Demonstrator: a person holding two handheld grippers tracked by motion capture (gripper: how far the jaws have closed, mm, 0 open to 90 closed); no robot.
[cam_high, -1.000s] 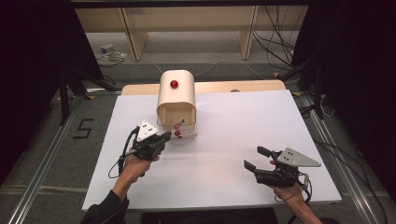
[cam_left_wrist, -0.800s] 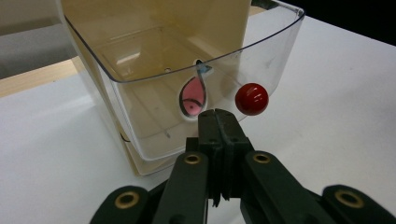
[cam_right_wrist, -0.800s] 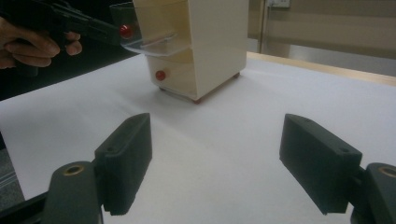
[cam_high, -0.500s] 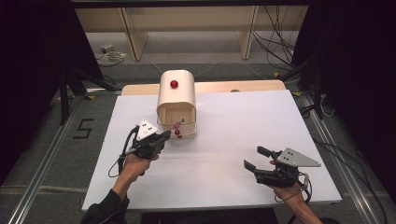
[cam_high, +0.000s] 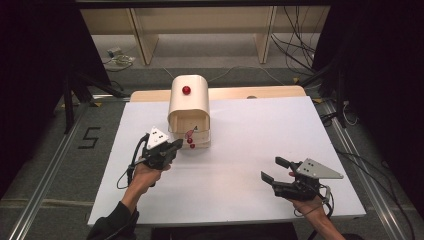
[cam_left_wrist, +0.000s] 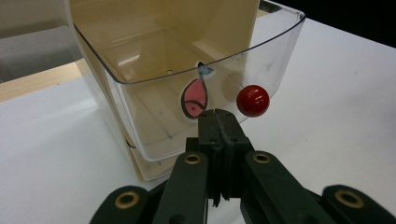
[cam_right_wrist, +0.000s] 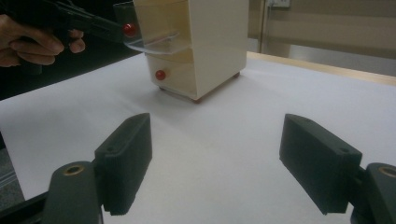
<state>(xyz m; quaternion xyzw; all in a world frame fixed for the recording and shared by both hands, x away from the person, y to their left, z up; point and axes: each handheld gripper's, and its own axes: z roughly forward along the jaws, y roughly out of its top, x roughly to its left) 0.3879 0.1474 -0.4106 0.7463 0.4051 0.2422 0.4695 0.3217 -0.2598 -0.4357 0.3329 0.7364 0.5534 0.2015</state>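
Left tongs: your left tongs (cam_high: 175, 146) sit left of centre in the high view, jaws clenched flat together with nothing between them. In the left gripper view (cam_left_wrist: 218, 116) the joined tips stand right at the front wall of the clear drawer, just left of and below its knob; whether they touch the plastic you cannot tell.

Clear drawer: the clear drawer (cam_left_wrist: 187, 88) is pulled out of the cream box (cam_high: 188, 107), filling the upper middle of the left gripper view. It looks empty, and a pink drop-shaped sticker (cam_left_wrist: 194, 99) shows on its front wall.

Drawer knob: the red knob (cam_left_wrist: 252, 100) lies right of centre in the left gripper view, just beside your clenched tips and not between them.

Cream box: it stands a little above and left of centre in the high view, on the white surface (cam_high: 250, 150), with a red ball (cam_high: 186, 90) on its rounded top. In the right gripper view a second red knob (cam_right_wrist: 160, 74) sits on its lower front, under the open drawer.

Right tongs: your right tongs (cam_high: 276, 170) rest at the lower right of the high view, well apart from the box. Their jaws are spread wide and released, with bare surface between them in the right gripper view (cam_right_wrist: 222, 158).
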